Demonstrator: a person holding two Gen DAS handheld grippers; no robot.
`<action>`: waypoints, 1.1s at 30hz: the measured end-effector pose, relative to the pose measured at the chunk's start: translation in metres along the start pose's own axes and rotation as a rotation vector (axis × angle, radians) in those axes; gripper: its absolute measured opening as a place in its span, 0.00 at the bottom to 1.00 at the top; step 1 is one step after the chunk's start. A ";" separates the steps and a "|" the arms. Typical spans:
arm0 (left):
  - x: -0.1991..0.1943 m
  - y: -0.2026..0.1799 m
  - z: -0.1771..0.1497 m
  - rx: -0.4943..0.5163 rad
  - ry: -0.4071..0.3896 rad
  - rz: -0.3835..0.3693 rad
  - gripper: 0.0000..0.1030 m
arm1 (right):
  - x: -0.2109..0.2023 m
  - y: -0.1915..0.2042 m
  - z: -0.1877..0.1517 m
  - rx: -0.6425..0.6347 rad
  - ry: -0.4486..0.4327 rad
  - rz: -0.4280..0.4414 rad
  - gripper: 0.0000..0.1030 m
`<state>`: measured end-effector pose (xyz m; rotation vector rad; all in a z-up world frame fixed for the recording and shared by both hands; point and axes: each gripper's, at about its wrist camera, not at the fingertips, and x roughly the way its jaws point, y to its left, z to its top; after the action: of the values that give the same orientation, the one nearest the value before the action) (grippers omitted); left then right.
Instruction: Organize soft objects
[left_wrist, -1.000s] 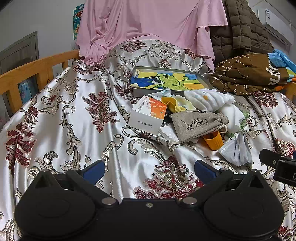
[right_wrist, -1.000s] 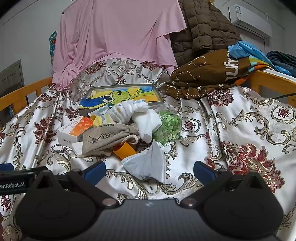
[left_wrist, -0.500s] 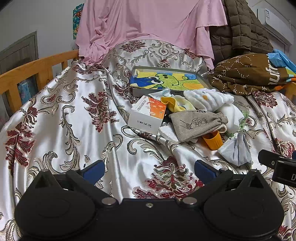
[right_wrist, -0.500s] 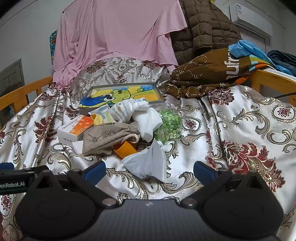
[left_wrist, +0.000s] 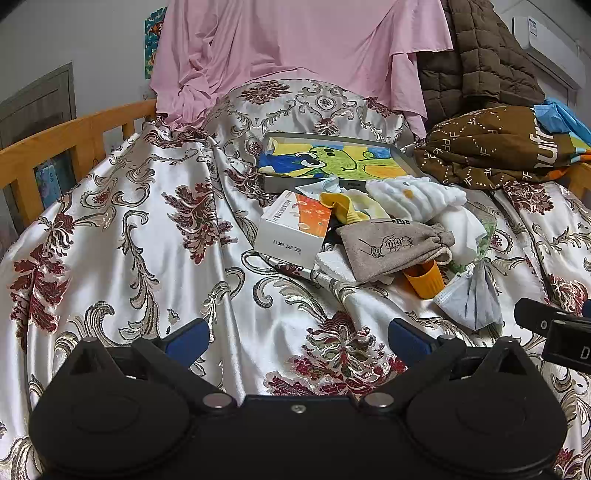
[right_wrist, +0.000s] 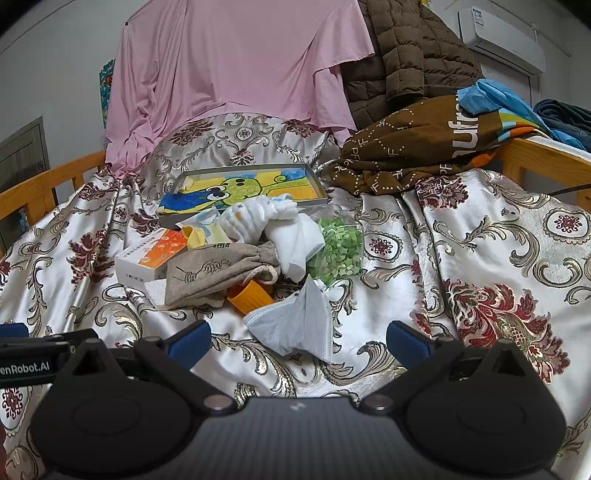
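**Satin bedcover, open room on your left, clutter heaped at centre**

Satin cover (left_wrist: 147, 236) spreads wide and bare on your left side, running out to the wooden rail (left_wrist: 74, 125) at the bed's edge. On your right, the same cover (right_wrist: 498, 258) lies bare between the heap and the wooden frame (right_wrist: 546, 158) at the far right.

Your left gripper (left_wrist: 295, 334) hangs low over the cover with its blue-tipped fingers (left_wrist: 186, 338) spread wide and nothing between them. Your right gripper (right_wrist: 297, 338) is likewise spread and empty, and the grey face mask (right_wrist: 295, 325) lies just ahead, between its fingers (right_wrist: 406, 339). In the left view, the black body of your right gripper shows at the right border.

The soft things sit in one pile at mid-bed: a grey drawstring pouch (right_wrist: 214, 269), a white ribbed cloth (right_wrist: 258, 216), a white sock or cloth (right_wrist: 299, 243) and a yellow fabric piece (left_wrist: 343, 210), all overlapping. Mixed in are hard things: a white-and-orange box (left_wrist: 291, 229) touching the pouch's left side, an orange cup (right_wrist: 249, 295) partly under the pouch and touching the mask, and a clear bag of green bits (right_wrist: 338, 247) on the right of the pile.

Behind the pile lies a flat tray with a cartoon picture (right_wrist: 243, 184). Farther back, a pink sheet (right_wrist: 229, 66) hangs down, with a brown quilted jacket (right_wrist: 406, 55) beside it and a brown patterned blanket (right_wrist: 424, 147) bunched against the right frame.
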<state>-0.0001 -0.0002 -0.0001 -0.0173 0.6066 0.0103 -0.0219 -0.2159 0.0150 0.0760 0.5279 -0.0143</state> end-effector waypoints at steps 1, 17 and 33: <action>0.000 0.000 0.000 0.000 0.000 0.000 0.99 | 0.000 0.000 0.000 0.000 0.000 0.000 1.00; -0.001 0.000 0.000 0.007 -0.005 -0.002 0.99 | -0.001 0.000 0.001 0.000 -0.002 -0.015 1.00; 0.004 -0.002 0.023 0.020 -0.033 -0.035 0.99 | 0.002 -0.003 0.003 -0.014 -0.016 -0.048 1.00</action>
<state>0.0160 -0.0013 0.0163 -0.0084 0.5729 -0.0291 -0.0189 -0.2192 0.0161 0.0498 0.5142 -0.0580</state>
